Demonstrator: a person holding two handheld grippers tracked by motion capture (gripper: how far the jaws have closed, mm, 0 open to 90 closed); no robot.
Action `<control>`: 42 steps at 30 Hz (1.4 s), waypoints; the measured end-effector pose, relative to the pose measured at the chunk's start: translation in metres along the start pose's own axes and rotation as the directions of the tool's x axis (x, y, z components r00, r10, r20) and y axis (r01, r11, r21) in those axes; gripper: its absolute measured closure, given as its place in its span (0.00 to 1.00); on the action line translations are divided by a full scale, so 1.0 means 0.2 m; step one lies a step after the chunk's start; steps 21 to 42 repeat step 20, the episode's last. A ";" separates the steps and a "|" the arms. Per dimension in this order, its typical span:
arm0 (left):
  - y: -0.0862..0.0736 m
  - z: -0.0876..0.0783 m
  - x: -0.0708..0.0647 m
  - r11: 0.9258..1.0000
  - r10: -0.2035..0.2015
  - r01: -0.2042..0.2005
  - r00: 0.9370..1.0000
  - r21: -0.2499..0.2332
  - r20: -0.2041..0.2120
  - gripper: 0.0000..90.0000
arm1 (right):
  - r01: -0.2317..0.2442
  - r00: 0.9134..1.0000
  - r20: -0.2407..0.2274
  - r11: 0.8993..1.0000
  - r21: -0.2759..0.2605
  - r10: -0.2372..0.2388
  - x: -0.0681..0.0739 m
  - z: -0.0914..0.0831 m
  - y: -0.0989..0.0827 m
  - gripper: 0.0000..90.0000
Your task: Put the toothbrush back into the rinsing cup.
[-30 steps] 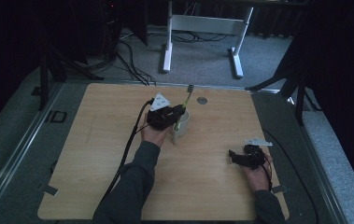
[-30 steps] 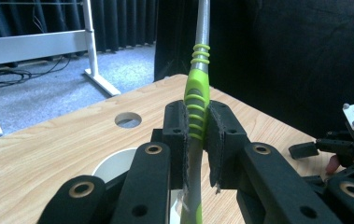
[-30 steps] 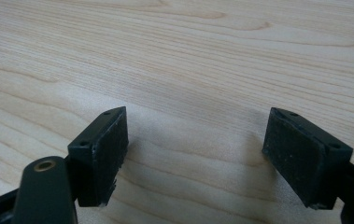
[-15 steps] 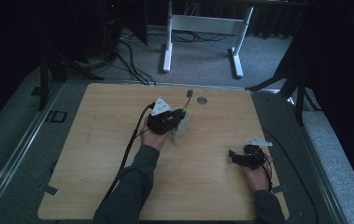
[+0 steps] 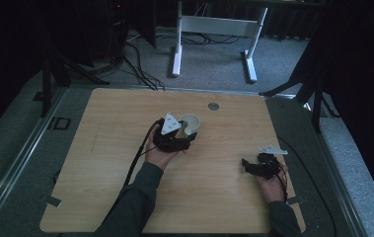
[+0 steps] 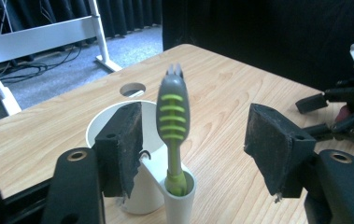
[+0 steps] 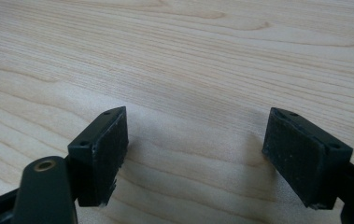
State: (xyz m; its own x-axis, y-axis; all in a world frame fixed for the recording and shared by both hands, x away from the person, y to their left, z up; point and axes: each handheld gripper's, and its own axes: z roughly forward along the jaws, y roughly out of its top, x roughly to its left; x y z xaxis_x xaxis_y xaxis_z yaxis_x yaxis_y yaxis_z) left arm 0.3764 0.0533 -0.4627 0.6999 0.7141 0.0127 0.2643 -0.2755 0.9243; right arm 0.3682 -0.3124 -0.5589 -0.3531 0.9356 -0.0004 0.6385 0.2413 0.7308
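A green and grey toothbrush stands upright, handle up, in the small side tube of a white cup. My left gripper is open. Its jaws have just been opening, with the toothbrush between the pads and touching neither. From the high view the left gripper sits right beside the cup near the table's middle. My right gripper rests low at the front right, jaws pointing left. In its own view the right gripper stands open over bare wood with nothing between the pads.
The wooden table has a round cable hole near its far edge. On the floor beyond stand a white desk frame and loose cables. Dark curtains close off the sides. The right gripper is visible far right in the left gripper view.
The left gripper has shifted slightly toward the person and lower, and its jaws have gone from shut to open. The cup now shows beyond it. The right hand has not moved.
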 end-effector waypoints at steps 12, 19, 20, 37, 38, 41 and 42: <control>-0.06 -0.06 0.05 0.999 -0.034 0.034 0.999 0.026 0.006 0.35 | 0.000 1.000 0.000 1.000 0.000 0.000 0.00 0.00 0.00 0.24; -0.13 -0.12 0.05 0.998 -0.053 0.053 0.999 0.023 0.002 0.33 | -0.001 1.000 -0.001 1.000 0.000 0.001 0.00 0.00 0.00 0.24; -0.15 -0.13 0.05 0.998 -0.052 0.052 0.999 0.026 0.002 0.33 | -0.001 1.000 -0.001 1.000 0.001 0.001 0.00 0.00 0.00 0.24; -0.15 -0.13 0.05 0.998 -0.052 0.052 0.999 0.026 0.002 0.33 | -0.001 1.000 -0.001 1.000 0.001 0.001 0.00 0.00 0.00 0.24; -0.15 -0.13 0.05 0.998 -0.052 0.052 0.999 0.026 0.002 0.33 | -0.001 1.000 -0.001 1.000 0.001 0.001 0.00 0.00 0.00 0.24; -0.15 -0.13 0.05 0.998 -0.052 0.052 0.999 0.026 0.002 0.33 | -0.001 1.000 -0.001 1.000 0.001 0.001 0.00 0.00 0.00 0.24; -0.15 -0.13 0.05 0.998 -0.052 0.052 0.999 0.026 0.002 0.33 | -0.001 1.000 -0.001 1.000 0.001 0.001 0.00 0.00 0.00 0.24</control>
